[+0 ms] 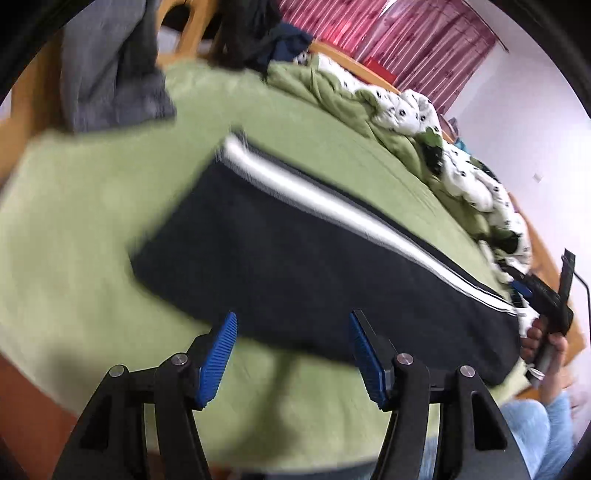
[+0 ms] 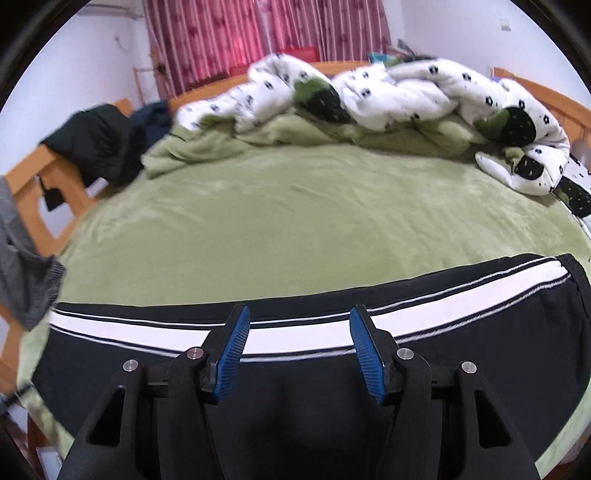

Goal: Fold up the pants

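Black pants [image 1: 314,258] with a white side stripe lie flat in a long band on the green bed cover [image 1: 92,206]. My left gripper [image 1: 291,325] hovers open over the near edge of the pants, nothing between its blue pads. In the same view my right gripper [image 1: 532,295] shows at the far right end of the pants, held by a hand. In the right wrist view the pants [image 2: 480,350] stretch across below my right gripper [image 2: 299,321], which stands open above the white stripe [image 2: 295,338] with nothing between its pads.
A crumpled white and green quilt [image 2: 406,96] is bunched along the far side of the bed. Grey clothing [image 1: 110,74] and dark clothes [image 2: 96,140] hang over the wooden bed frame [image 2: 33,177]. Pink curtains [image 2: 258,33] cover the back wall.
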